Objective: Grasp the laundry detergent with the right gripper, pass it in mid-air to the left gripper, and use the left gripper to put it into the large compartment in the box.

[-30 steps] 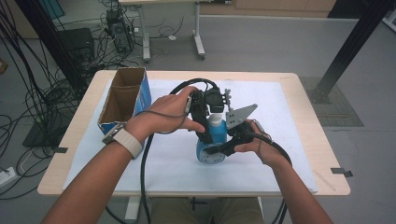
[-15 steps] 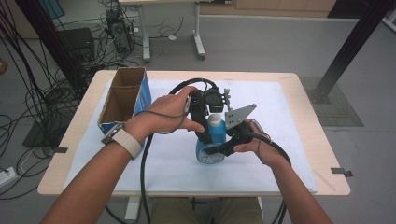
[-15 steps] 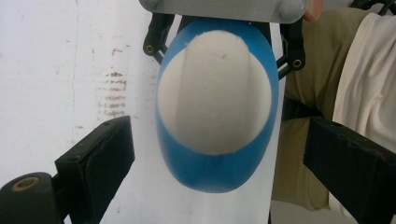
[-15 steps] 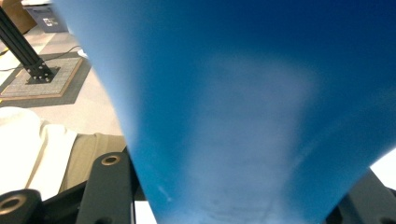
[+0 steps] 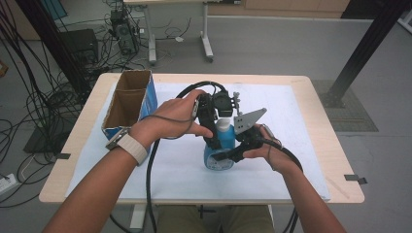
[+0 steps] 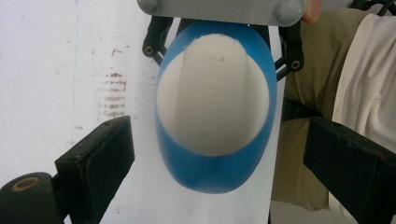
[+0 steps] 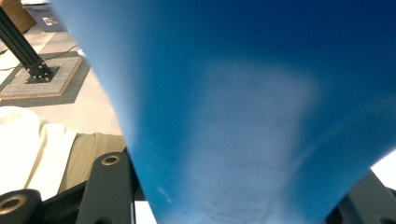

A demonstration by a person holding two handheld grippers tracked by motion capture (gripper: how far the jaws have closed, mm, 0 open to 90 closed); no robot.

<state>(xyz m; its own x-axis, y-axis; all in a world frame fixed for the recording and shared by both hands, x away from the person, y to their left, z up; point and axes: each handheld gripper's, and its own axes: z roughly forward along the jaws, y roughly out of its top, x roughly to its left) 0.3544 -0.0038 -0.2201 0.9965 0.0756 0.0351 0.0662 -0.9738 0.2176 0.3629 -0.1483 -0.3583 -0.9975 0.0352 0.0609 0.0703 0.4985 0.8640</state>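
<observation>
A blue bottle (image 5: 219, 156) w/ a white cap (image 5: 224, 125) is standing upright near the middle of the white sheet (image 5: 301, 145) covering the table (image 5: 335, 160), and both hands are working on it. The right gripper (image 5: 232, 156) is clamping the lower body of the bottle from the person's right, jaws pressing tight against the blue plastic; in the right gripper view the blue wall (image 7: 261, 102) is sitting right btwn its two black jaws. The left gripper (image 5: 216, 121) is coming down over the top, and in the left gripper view its jaws are standing spread wide, one on either side of the cap (image 6: 212, 93), neither pad touching it. So the step in hand looks like bracing the bottle w/ the right while the left is lining up on the cap, prob. to unscrew or pull it. The next move is calling for the left jaws closing squarely on the cap's sides, then a twist, w/ the right keeping its pinch firm so the bottle isn't spinning or tipping. The cap is smooth and rounded, so a shallow or off-centre bite could be slipping off. An open cardboard box (image 5: 127, 104) w/ a blue side is sitting at the left edge of the sheet, well apart from the bottle.
</observation>
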